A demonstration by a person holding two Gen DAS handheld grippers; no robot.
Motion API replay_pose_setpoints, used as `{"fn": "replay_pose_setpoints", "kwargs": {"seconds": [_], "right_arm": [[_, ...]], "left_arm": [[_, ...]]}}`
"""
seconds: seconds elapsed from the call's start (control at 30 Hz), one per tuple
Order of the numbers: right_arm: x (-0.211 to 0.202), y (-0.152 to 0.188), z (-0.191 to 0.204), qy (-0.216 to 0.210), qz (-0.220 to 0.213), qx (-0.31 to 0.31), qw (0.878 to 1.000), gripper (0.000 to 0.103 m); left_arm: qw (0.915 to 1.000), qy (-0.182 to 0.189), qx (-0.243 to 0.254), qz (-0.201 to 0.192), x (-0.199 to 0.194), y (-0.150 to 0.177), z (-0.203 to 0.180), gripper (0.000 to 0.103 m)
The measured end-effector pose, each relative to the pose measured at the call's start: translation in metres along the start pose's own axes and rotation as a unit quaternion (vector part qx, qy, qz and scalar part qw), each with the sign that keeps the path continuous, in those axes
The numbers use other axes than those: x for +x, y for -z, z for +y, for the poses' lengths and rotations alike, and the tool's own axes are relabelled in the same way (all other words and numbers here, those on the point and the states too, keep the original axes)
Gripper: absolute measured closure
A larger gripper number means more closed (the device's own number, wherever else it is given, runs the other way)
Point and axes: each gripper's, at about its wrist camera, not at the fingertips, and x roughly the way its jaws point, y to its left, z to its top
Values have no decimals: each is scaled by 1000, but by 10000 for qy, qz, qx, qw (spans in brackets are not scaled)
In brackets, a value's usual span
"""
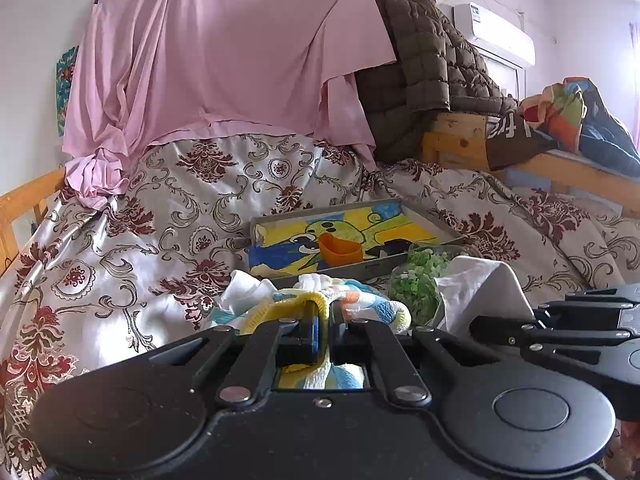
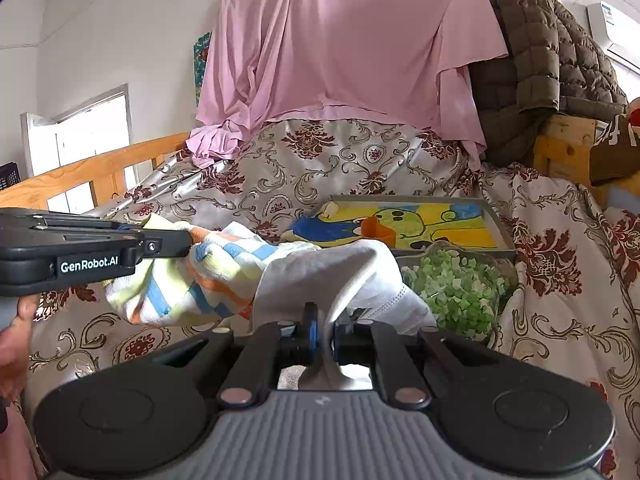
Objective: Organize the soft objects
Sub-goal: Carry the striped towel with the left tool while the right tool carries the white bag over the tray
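Both grippers are clamped on cloth: left gripper [image 1: 324, 320] pinches the striped towel [image 2: 208, 276] by its yellow edge, right gripper [image 2: 326, 330] pinches the white cloth [image 2: 320, 276]. Both cloths hang bunched together just above the floral bedspread [image 1: 160, 208]. Behind them sit a bowl of green bits [image 2: 456, 288] and a tray [image 1: 432, 218] with an orange cup [image 1: 340, 250].
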Motion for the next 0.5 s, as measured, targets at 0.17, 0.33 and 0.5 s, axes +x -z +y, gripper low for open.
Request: {"fn": "replay_pose_setpoints", "kwargs": {"seconds": [0.17, 0.33, 0.5], "right_arm": [[-2, 0, -1, 0, -72, -5, 10000, 95], [-5, -3, -3, -8, -157, 32, 9999, 95], [-3, -17, -9, -48, -314, 59, 9995, 95]], "left_arm": [[9999, 25, -31, -106, -3, -1, 0, 99], [9997, 26, -134, -201, -6, -3, 2, 99], [9993, 79, -290, -238, -5, -11, 5, 99]]}}
